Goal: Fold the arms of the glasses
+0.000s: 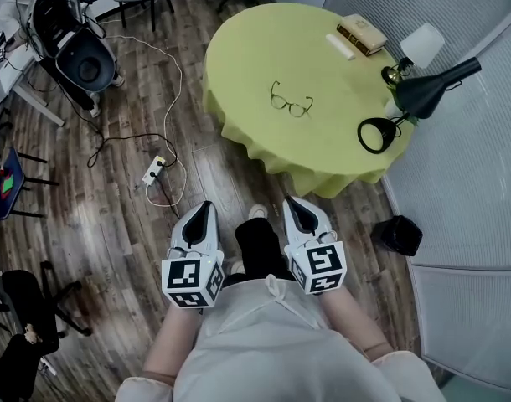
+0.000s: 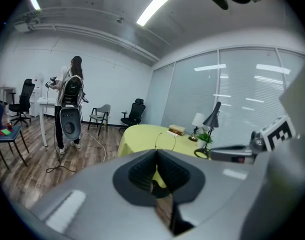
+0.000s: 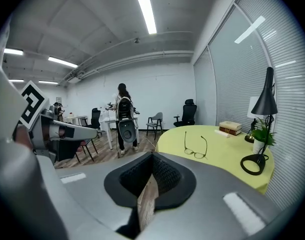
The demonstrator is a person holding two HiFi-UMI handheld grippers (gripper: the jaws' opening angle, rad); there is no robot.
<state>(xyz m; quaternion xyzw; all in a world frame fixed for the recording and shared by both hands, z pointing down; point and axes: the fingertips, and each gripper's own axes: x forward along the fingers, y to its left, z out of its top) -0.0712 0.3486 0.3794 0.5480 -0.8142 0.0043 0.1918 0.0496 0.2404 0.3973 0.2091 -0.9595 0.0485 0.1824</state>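
Grey shells of both grippers are seen nearest, held low in front of the person (image 1: 272, 350), well short of the table. The left gripper (image 1: 203, 209) is seen w/ its jaws pressed together & nothing btwn them. The right gripper (image 1: 296, 204) is likewise closed up & empty, pads meeting at the tips. No object is touched by either.

To the right, on the wood floor (image 1: 113, 208) nr the table's hem, a black bin (image 1: 397, 234) is set; its contents can't be made out.

Further off, the round table (image 1: 255, 53) is seen, draped in yellow-green. The glasses (image 1: 291, 104) are laid approx. mid-table, well apart from both grippers: thin dark frame, lenses twd the near edge, both arms spread open & pointed to the far side.

At the table's right edge a black desk lamp (image 1: 410, 99) is stood, w/ a small green plant (image 3: 262, 134) kept in a white pot (image 3: 258, 146) just beside it. At the far right a stack of books (image 1: 362, 33) is placed.
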